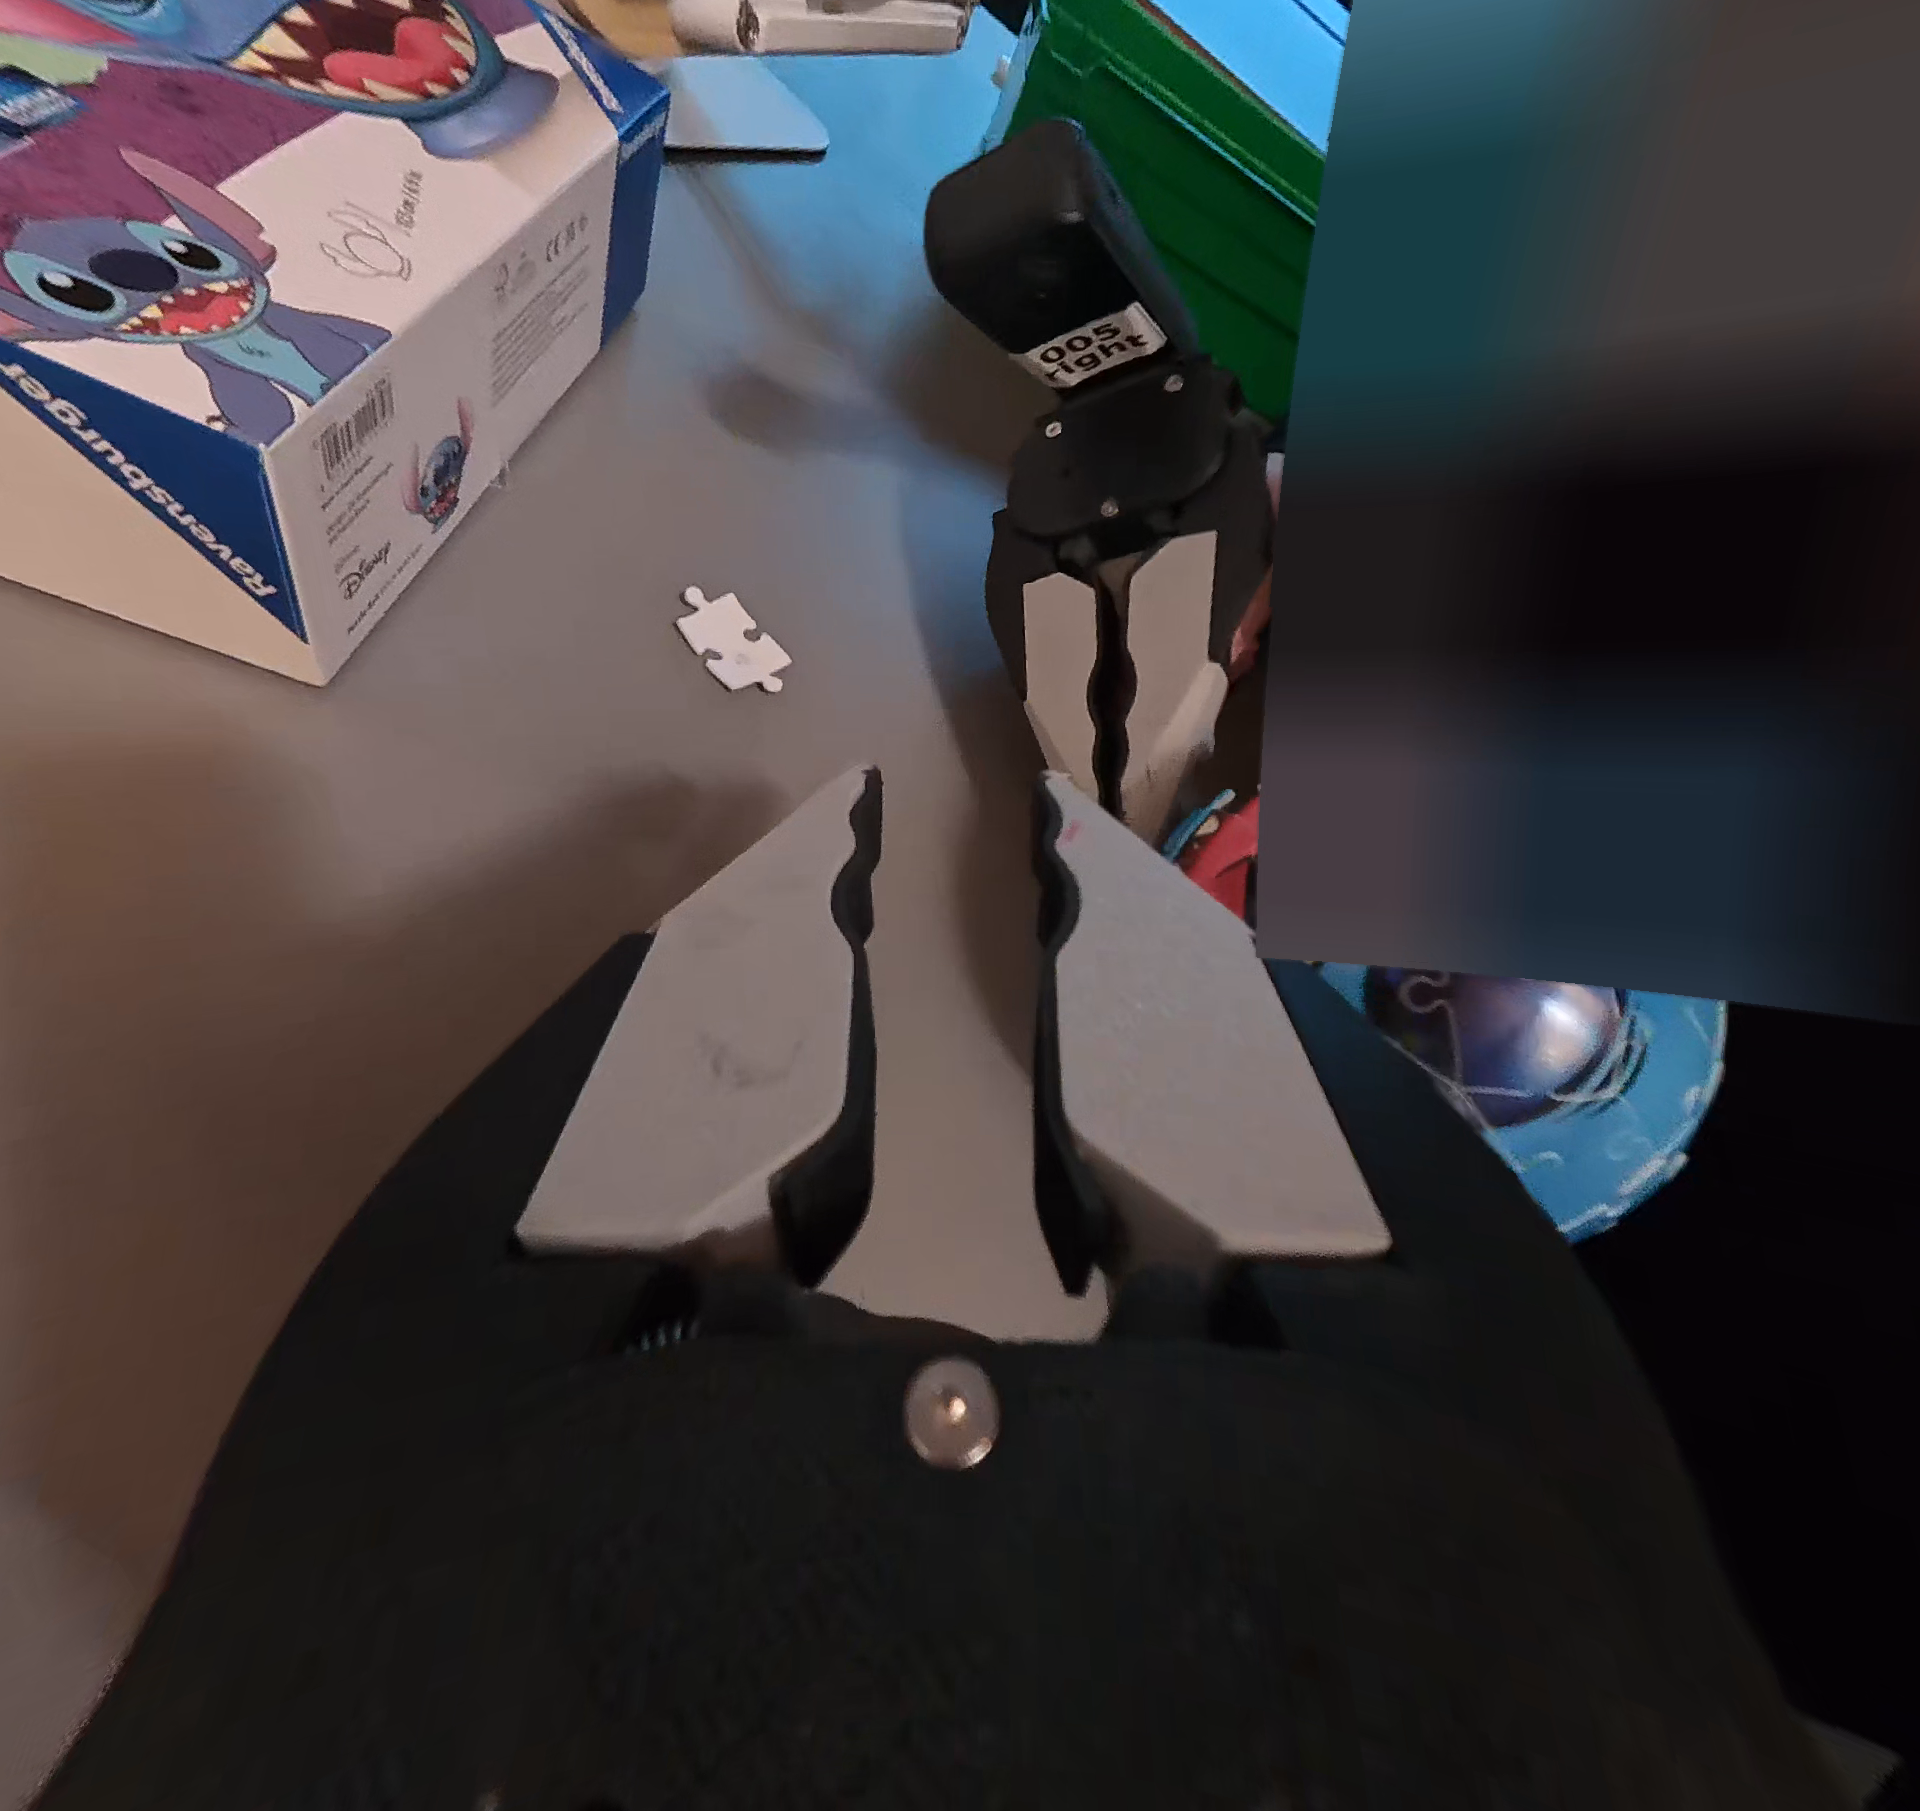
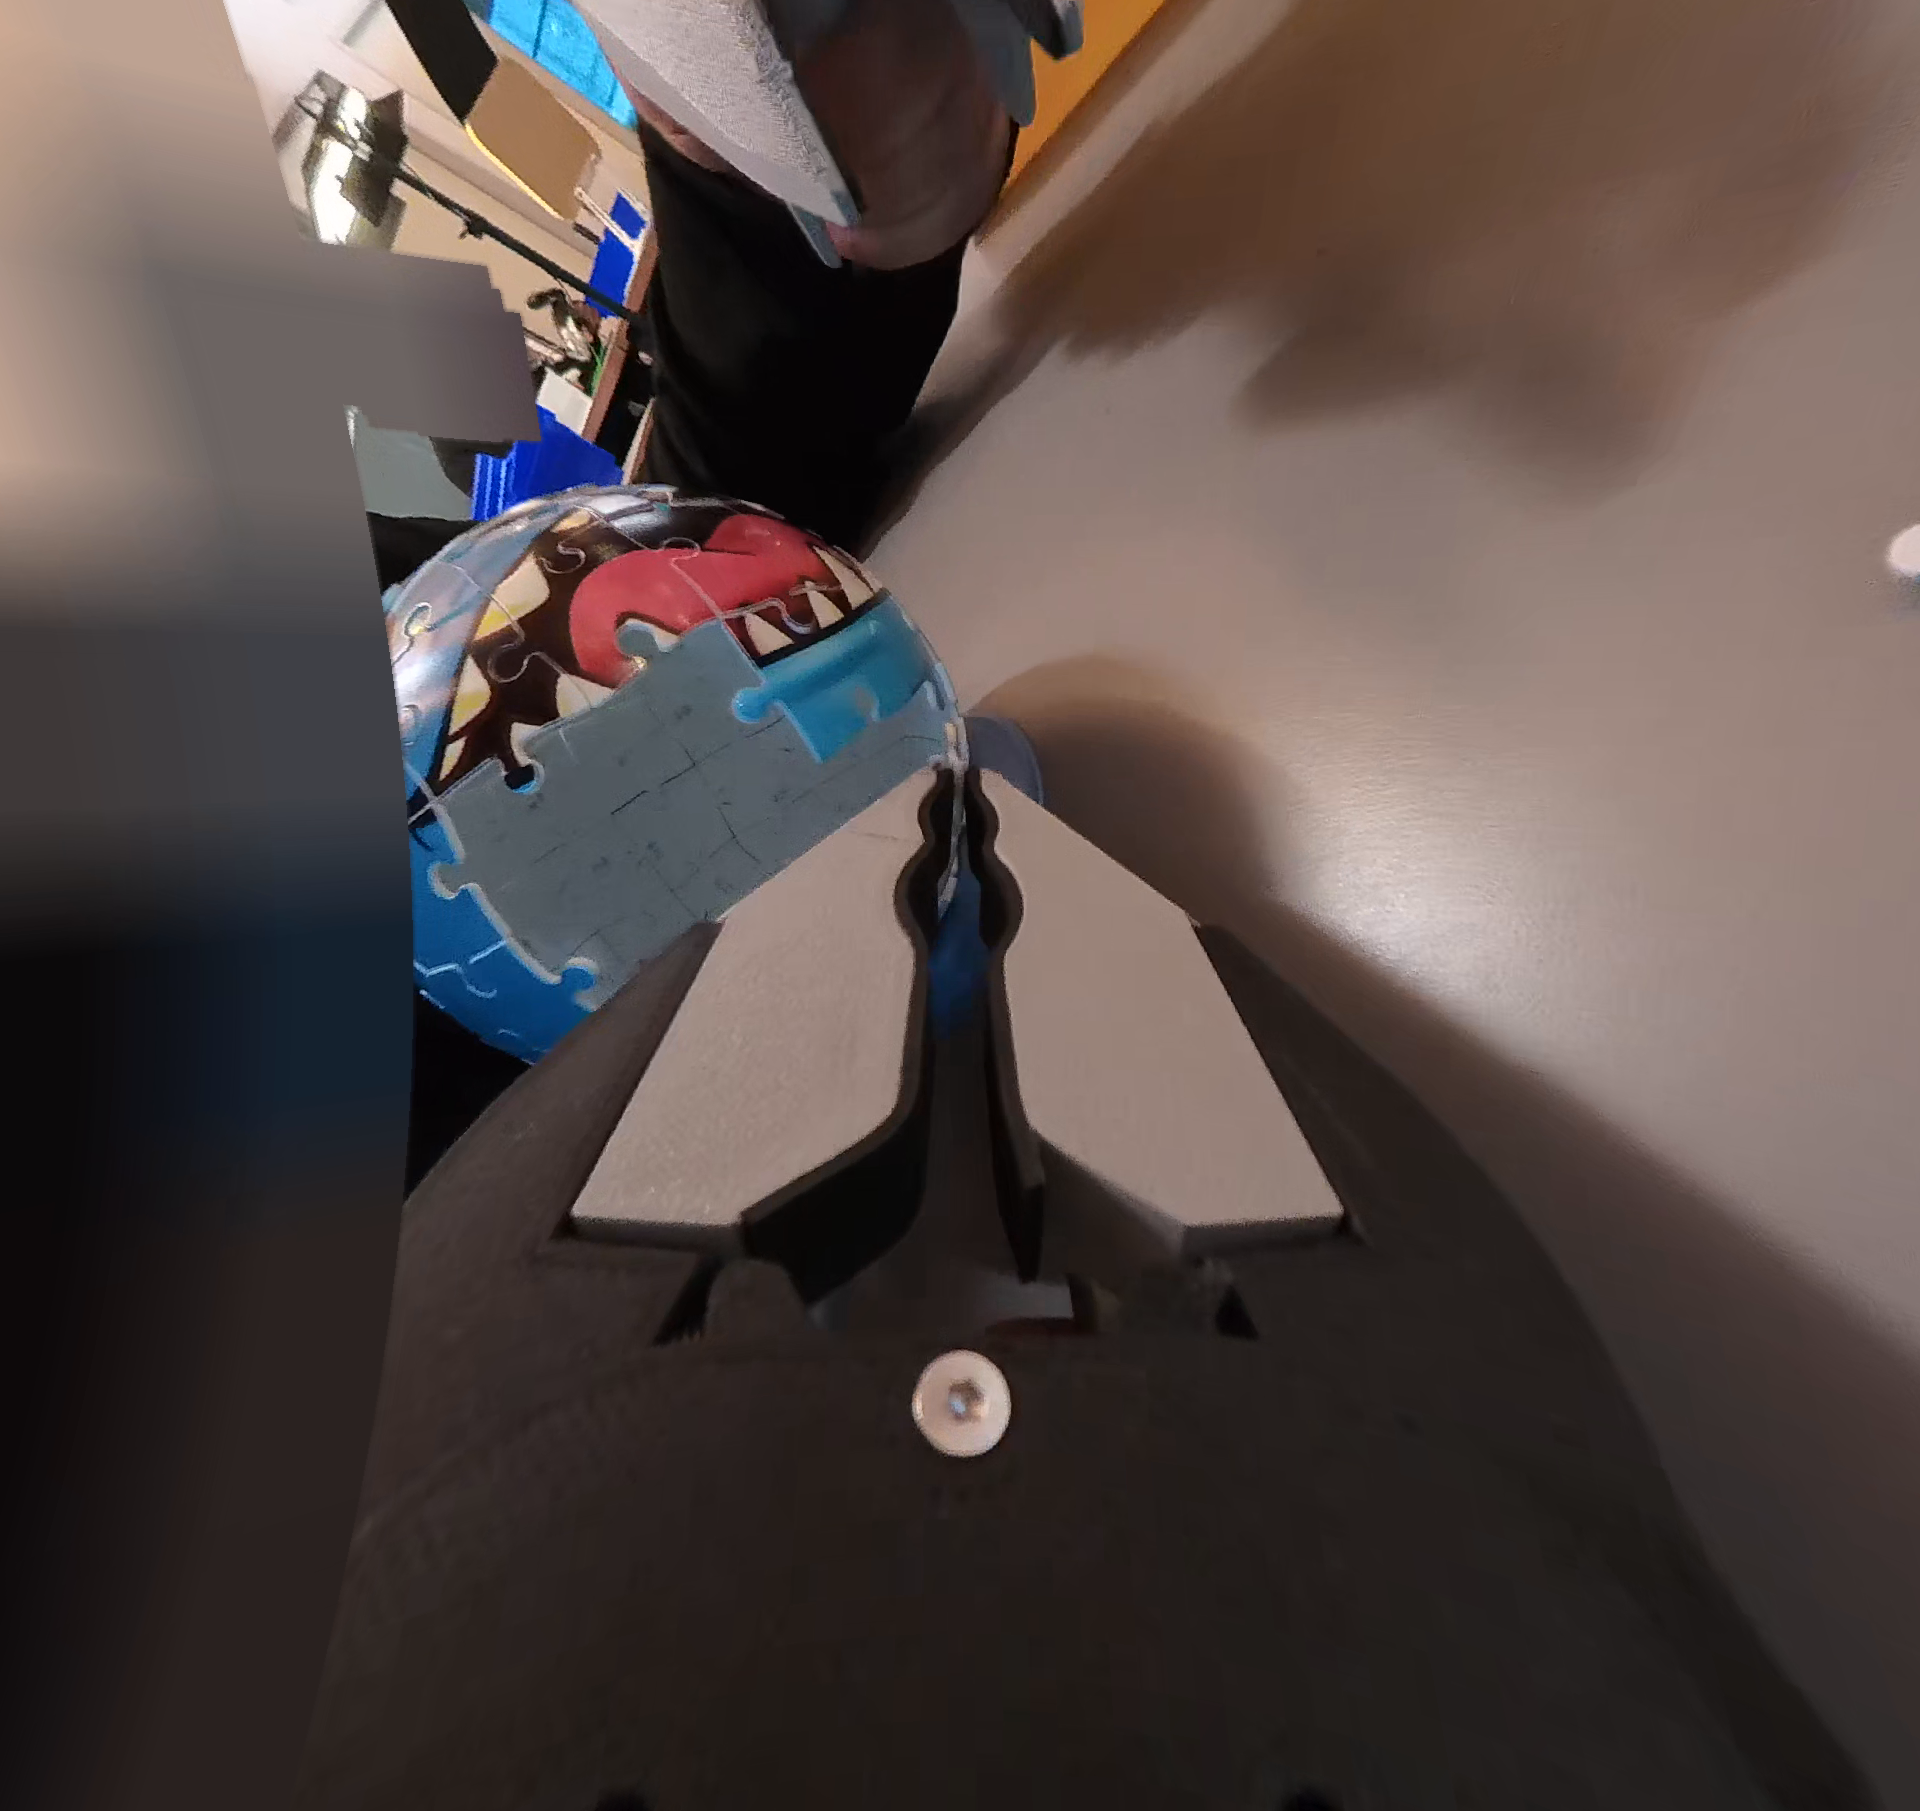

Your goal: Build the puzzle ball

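Two claws out over the grey table (image 1: 436, 826). Found the left claw (image 1: 958, 779) spread wide, nothing between its fingers, hanging above bare tabletop. Spotted a single white puzzle piece (image 1: 732, 639) lying blank side up on the table just ahead of that claw, well clear of its tips and touching nothing. Caught the puzzle box (image 1: 312, 327) farther off to the left, flat on the table, printed face up, with a green crate (image 1: 1174, 151) behind at the far edge. Saw the right claw (image 2: 961, 774) pointing down at the table's near edge, its fingers pressed almost together and pinching a small blue piece (image 2: 956, 972), only a sliver of it showing in the gap. Picked out the puzzle ball (image 2: 665, 753) right against those fingertips, on their left: mostly built, blue panels below, red tongue and white teeth above. Placed it beside the near edge of the table, low and to the right of the left claw; could not tell what it rested on. Made out a person's dark clothing (image 2: 790, 359) behind the ball.
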Available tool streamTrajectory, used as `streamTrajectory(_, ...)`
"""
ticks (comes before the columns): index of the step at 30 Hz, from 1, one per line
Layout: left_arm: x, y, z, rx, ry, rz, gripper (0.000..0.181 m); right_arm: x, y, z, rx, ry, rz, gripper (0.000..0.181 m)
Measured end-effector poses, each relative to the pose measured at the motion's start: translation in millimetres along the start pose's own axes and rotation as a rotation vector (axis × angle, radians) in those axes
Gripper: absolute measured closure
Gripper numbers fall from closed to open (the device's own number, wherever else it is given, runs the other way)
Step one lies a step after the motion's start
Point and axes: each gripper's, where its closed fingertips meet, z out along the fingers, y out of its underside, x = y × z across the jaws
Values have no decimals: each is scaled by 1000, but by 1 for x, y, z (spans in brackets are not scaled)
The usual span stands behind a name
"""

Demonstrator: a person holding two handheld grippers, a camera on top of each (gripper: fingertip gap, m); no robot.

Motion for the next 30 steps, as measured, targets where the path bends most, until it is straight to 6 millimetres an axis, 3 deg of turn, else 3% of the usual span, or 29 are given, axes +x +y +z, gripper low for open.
streamTrajectory(4,8,7,0,-36,14,12,155,0,6,8,-36,32,-17,181)
streamTrajectory(7,2,11,-21,-20,-78,15,153,0,9,12,-46,36,0,181)
streamTrajectory(11,24,4,-51,94,-42,14,153,4,5,12,-20,96,-59,181)
streamTrajectory(16,46,11,-51,74,-40,27,151,2,8,15,-19,148,-116,181)
streamTrajectory(20,66,24,-49,-1,-16,50,140,4,7,15,0,193,-150,181)
streamTrajectory(26,102,47,-55,9,-4,136,88,4,7,12,5,235,-198,181)
streamTrajectory(30,118,51,-50,81,-63,236,80,5,6,10,14,242,-203,181)
